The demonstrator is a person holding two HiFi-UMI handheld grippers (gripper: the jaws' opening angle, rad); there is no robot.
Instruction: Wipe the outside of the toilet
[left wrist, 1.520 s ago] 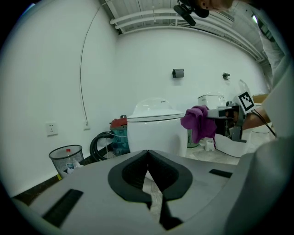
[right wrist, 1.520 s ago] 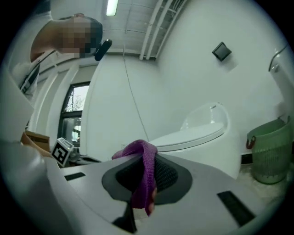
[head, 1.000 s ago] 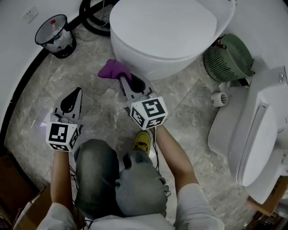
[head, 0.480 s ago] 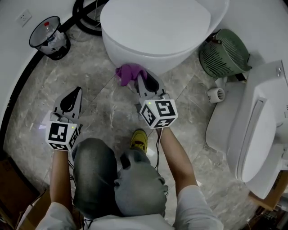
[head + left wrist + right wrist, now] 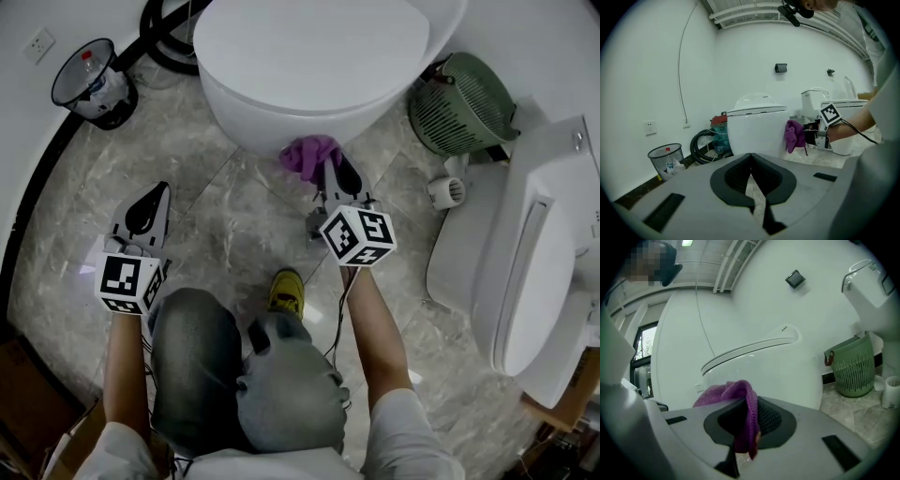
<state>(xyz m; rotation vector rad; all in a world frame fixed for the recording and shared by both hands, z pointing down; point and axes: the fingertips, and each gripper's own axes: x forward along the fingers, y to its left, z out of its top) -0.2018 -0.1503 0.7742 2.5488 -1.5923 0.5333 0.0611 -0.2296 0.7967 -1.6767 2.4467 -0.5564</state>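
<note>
A white toilet (image 5: pixel 309 56) with its lid down fills the top of the head view; it also shows as the toilet (image 5: pixel 754 129) and the toilet (image 5: pixel 764 369) in the gripper views. My right gripper (image 5: pixel 330 167) is shut on a purple cloth (image 5: pixel 307 153), pressed against the lower front of the bowl. The cloth (image 5: pixel 740 401) hangs between the jaws, and the cloth (image 5: pixel 793 136) shows from the side. My left gripper (image 5: pixel 147 211) hovers over the floor to the left, shut and empty; its jaws meet in the left gripper (image 5: pixel 751 161) view.
A wire waste bin (image 5: pixel 86 80) and a black hose (image 5: pixel 167 37) stand at the back left. A green basket (image 5: pixel 461 108) sits to the toilet's right, beside a second white toilet (image 5: pixel 525 272). The person's knees and a yellow shoe (image 5: pixel 286 291) are below.
My right gripper has swept the purple cloth to the right along the base of the toilet bowl. The left gripper has stayed in place.
</note>
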